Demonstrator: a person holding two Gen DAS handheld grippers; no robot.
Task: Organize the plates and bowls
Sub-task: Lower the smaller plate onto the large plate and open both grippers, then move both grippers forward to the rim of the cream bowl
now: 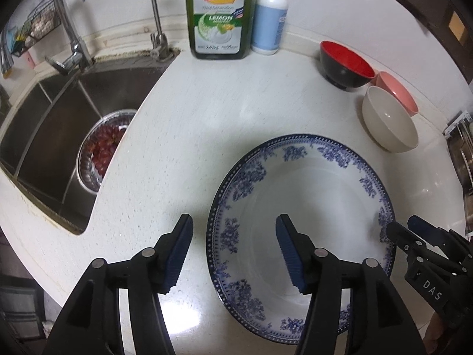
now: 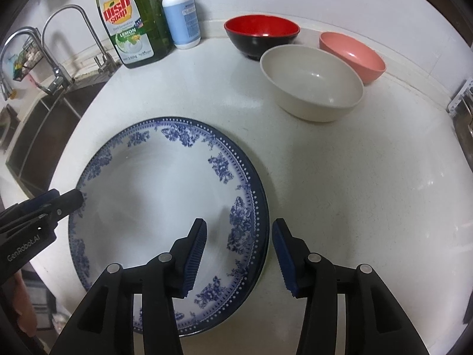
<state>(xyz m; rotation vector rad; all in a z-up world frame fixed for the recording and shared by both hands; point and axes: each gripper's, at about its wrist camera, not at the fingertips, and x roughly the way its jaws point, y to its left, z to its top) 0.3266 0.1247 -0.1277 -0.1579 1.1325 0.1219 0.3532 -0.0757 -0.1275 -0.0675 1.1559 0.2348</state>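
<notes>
A blue-and-white floral plate (image 1: 310, 201) lies on the white counter; in the right wrist view (image 2: 153, 195) a second rim shows under it, so it looks stacked. Behind it stand a cream bowl (image 2: 312, 81), a red-and-black bowl (image 2: 261, 34) and a pink bowl (image 2: 353, 54); they also show in the left wrist view: cream bowl (image 1: 388, 118), red-and-black bowl (image 1: 346, 63), pink bowl (image 1: 397, 91). My left gripper (image 1: 233, 251) is open, straddling the plate's left rim. My right gripper (image 2: 238, 256) is open, straddling the plate's right rim. Neither holds anything.
A sink (image 1: 59, 136) with a metal bowl of red fruit (image 1: 102, 151) lies left. Two faucets (image 1: 71, 38), a dish soap bottle (image 1: 220, 14) and a pump bottle (image 1: 270, 20) stand at the back wall. A metal rack (image 1: 461, 153) sits at the right edge.
</notes>
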